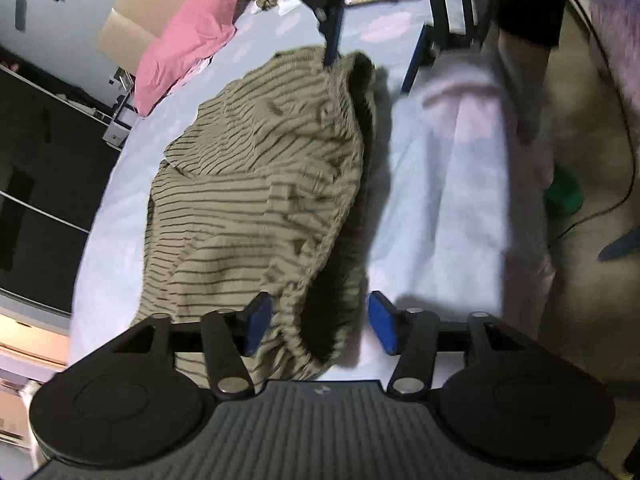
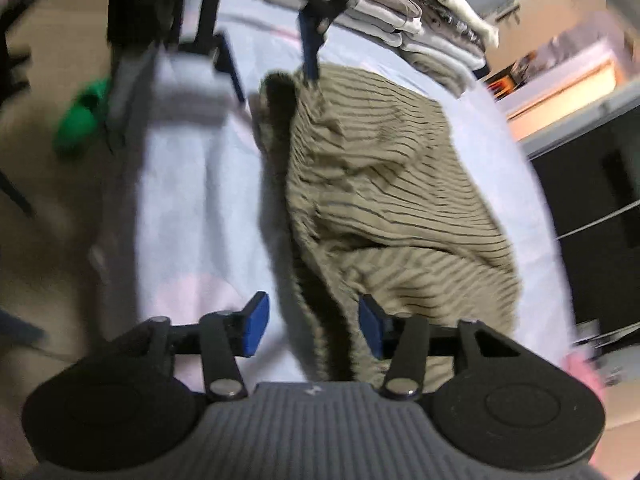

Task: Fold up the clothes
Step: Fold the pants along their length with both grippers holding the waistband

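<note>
Wrist views face each other, close over shared striped garment (image 1: 256,184).

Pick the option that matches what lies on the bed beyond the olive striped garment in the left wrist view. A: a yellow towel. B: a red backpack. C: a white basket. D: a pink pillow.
D: a pink pillow lies on the pale blue bedsheet past the far end of the olive striped garment.

Pink pillow (image 1: 188,36) on the pale bed (image 1: 432,200); cardboard box (image 1: 132,20) behind; green thing (image 1: 564,196) on the floor.
</note>
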Tool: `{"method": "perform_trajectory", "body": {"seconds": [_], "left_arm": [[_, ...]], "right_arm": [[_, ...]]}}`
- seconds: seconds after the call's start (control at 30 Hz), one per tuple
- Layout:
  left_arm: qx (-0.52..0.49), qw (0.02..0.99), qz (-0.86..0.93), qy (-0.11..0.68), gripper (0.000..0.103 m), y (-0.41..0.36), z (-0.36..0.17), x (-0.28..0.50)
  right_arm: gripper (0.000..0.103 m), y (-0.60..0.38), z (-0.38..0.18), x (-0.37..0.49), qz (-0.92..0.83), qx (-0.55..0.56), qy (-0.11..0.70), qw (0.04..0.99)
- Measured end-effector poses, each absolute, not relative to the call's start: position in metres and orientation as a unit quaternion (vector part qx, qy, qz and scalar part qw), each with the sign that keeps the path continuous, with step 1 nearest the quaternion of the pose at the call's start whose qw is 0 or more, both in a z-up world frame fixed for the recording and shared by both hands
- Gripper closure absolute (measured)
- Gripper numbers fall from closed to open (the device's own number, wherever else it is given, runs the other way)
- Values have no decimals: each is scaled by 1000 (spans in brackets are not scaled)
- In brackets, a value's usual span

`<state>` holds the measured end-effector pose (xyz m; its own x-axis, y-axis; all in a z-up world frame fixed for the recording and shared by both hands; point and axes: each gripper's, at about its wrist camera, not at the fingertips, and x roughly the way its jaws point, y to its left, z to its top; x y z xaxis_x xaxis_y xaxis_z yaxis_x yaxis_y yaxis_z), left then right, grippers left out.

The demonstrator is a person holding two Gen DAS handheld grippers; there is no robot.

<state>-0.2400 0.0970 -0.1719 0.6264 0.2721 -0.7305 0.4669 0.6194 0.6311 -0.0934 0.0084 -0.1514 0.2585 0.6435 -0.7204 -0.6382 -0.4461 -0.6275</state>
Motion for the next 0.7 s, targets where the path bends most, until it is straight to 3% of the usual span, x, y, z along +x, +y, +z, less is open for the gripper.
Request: {"method": "perform_trajectory", "body": {"seconds": [0.2, 0.47, 0.57, 0.63, 0.7], "left_arm": [[498, 746, -45, 440, 44, 104, -203, -238], [509, 738, -34, 442, 77, 109, -220, -222], [490, 745, -31, 452, 84, 111, -215, -220], [479, 749, -29, 456, 88, 113, -211, -219], [469, 752, -27, 462, 92, 113, -207, -218]], "right_arm": [[43, 9, -172, -84, 570, -633, -18, 523], [50, 17, -207, -83, 540, -664, -66, 513], [50, 15, -209, -82, 520, -674, -83, 518], [58, 17, -210, -79, 504, -681, -83, 526], [74, 20, -210, -73, 494, -686, -70, 530]]}}
